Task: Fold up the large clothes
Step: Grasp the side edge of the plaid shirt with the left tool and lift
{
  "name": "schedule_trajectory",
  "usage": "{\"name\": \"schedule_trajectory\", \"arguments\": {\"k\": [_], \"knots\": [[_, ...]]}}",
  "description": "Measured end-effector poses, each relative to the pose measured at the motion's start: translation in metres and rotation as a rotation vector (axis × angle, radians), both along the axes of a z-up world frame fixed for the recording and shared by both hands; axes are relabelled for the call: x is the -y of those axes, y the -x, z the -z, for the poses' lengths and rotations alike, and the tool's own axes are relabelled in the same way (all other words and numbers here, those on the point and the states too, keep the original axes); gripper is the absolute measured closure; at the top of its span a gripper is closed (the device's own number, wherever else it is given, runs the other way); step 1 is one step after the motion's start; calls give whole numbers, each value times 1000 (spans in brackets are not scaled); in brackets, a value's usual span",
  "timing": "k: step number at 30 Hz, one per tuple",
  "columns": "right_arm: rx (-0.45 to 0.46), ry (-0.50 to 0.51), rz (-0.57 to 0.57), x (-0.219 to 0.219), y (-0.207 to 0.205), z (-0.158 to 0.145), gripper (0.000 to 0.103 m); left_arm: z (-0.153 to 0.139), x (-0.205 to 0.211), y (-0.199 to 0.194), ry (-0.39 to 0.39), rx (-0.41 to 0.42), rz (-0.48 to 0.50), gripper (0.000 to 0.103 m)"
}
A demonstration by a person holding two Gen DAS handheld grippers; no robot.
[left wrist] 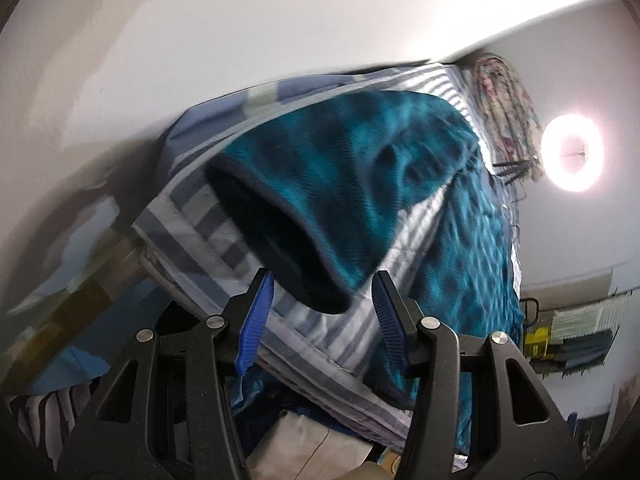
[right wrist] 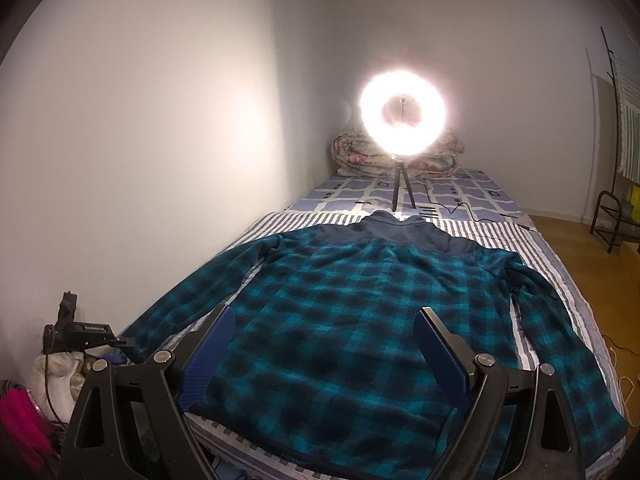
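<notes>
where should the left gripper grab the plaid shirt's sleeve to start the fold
Grip the cuff, the dark open end of the sleeve lying flat on the bed. Come in from the bed's edge, along the sleeve's length: the cuff's rim points toward the left gripper, whose open jaws already frame it.
</notes>
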State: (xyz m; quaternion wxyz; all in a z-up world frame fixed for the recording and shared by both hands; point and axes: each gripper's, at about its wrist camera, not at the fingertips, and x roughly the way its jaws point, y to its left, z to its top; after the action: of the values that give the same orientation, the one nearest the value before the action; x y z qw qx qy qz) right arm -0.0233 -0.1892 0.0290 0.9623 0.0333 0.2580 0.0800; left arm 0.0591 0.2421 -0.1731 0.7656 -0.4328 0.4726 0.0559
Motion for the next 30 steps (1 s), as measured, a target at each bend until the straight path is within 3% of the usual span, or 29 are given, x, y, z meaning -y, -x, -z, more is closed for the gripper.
{"name": "schedule_trajectory", "arguments": {"k": [8, 11, 14, 15, 17, 19, 26, 30], "knots": [[3, 0, 14, 3, 4, -3, 11, 16, -12, -10, 49, -15, -58, 51], [3, 9, 21, 4, 5, -2, 11, 19, -14, -13, 78, -9, -80, 46], [-6, 17, 22, 4, 5, 0, 11, 16, -14, -17, 45, -5, -82, 46], [-9, 19, 22, 4, 5, 1, 11, 13, -11, -19, 12, -7, -76, 46], [-15, 25, 20, 3, 5, 2, 11, 7, -5, -23, -62, -5, -61, 56], [-18, 32, 21, 3, 5, 4, 11, -2, 3, -28, -156, -4, -36, 99], [-81, 34, 42, 9, -5, 17, 11, -64, 53, -33, -423, 167, 86, 101], [-172, 9, 25, 15, -23, 25, 20, -100, 88, -36, -505, 258, 183, 101]]}}
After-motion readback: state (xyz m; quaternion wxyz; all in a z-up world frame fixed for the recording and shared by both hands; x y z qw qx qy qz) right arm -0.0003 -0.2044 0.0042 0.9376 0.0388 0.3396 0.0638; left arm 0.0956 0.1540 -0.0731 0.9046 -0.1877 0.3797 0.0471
